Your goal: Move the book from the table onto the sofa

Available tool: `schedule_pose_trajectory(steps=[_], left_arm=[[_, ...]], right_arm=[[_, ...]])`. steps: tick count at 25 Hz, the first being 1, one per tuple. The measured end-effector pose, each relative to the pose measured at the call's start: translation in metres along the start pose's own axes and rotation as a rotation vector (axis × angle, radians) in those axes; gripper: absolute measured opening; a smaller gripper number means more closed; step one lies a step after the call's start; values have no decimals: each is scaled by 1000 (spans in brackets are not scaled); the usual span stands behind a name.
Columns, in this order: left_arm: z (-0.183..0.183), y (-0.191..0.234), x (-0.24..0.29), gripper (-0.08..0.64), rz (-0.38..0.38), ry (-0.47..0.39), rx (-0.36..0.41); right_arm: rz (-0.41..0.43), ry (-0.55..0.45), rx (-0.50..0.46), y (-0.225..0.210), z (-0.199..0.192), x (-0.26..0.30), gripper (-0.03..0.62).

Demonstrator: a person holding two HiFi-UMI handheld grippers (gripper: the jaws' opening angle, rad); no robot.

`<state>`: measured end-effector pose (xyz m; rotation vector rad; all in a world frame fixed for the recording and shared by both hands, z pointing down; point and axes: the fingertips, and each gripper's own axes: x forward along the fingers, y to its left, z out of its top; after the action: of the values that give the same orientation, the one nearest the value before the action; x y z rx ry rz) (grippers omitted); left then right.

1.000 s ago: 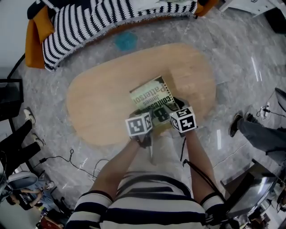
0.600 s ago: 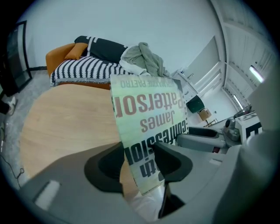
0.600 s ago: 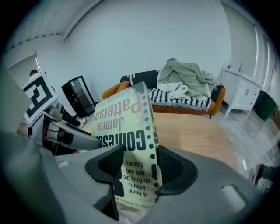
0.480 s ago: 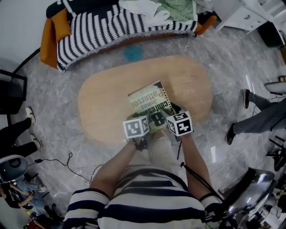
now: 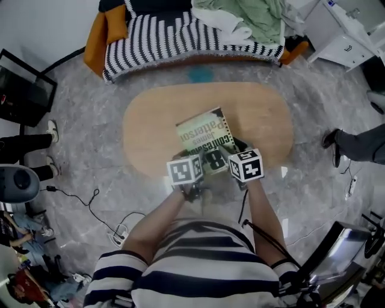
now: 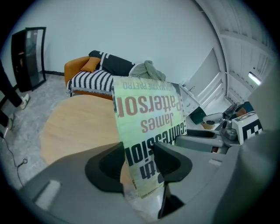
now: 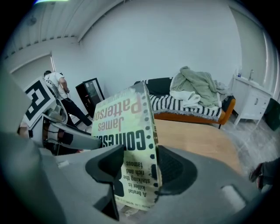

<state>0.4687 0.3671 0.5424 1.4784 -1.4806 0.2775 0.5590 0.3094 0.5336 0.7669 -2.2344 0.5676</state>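
The book (image 5: 204, 137), a pale green paperback with black and brown lettering, is held above the oval wooden table (image 5: 150, 120) by its near edge. My left gripper (image 5: 194, 161) grips its near left corner, jaws closing, pads pressing on the cover. My right gripper (image 5: 236, 150) is shut on the near right corner. In the left gripper view the book (image 6: 146, 127) stands between the jaws of the left gripper (image 6: 140, 164). The right gripper view shows the book (image 7: 127, 131) clamped in the right gripper (image 7: 138, 168). The striped sofa (image 5: 168, 33) lies beyond the table.
Crumpled green and white clothes (image 5: 246, 15) lie on the sofa's right half, an orange cushion (image 5: 99, 36) at its left end. A white cabinet (image 5: 343, 30) stands far right. A person's leg (image 5: 361, 144) is to the right, cables (image 5: 114, 225) trail over the floor.
Both grippers have risen with the book, which now hangs higher over the table. The head view has swung so that more of the sofa shows.
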Motion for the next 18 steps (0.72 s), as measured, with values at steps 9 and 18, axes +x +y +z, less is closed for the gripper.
schedule_pose_trajectory(steps=[9, 18], left_arm=[[-28, 11, -40, 212, 54, -79, -59], [-28, 68, -88, 212, 150, -184, -154]], right_arm=[[74, 8, -76, 39, -10, -15, 235], [193, 16, -190, 110, 10, 10, 233]])
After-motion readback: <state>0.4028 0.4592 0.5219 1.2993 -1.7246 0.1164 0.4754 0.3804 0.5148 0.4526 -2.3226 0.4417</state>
